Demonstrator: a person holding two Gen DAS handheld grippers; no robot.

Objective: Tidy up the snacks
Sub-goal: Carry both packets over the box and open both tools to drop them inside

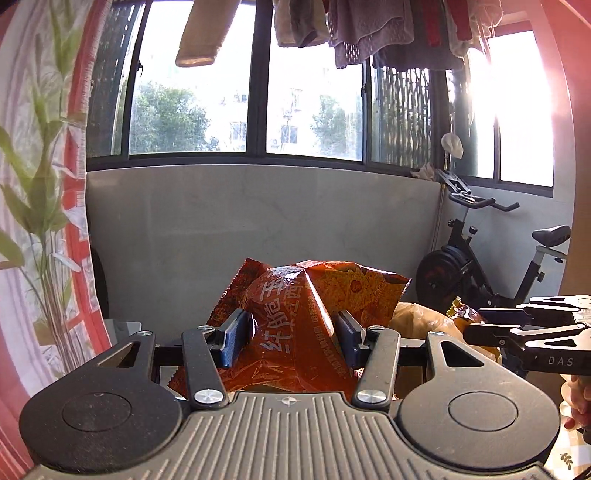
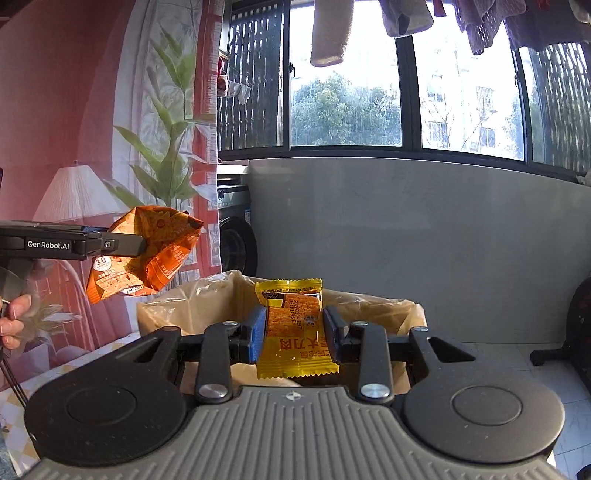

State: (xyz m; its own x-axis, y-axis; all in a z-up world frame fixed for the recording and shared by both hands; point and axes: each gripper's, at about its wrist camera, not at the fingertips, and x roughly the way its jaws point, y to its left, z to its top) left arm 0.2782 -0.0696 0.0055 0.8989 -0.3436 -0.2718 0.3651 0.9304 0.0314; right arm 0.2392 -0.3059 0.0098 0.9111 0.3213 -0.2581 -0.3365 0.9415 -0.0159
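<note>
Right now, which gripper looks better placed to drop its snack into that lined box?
Probably the right gripper: its yellow packet hangs in line with the lined box just ahead. The left gripper, clamping the orange bag, appears off to the side of it.

Sunlit windows (image 1: pixel 314 92), grey wall (image 2: pixel 424 240), exercise bike (image 1: pixel 480 258), hanging laundry (image 1: pixel 369 29)
</note>
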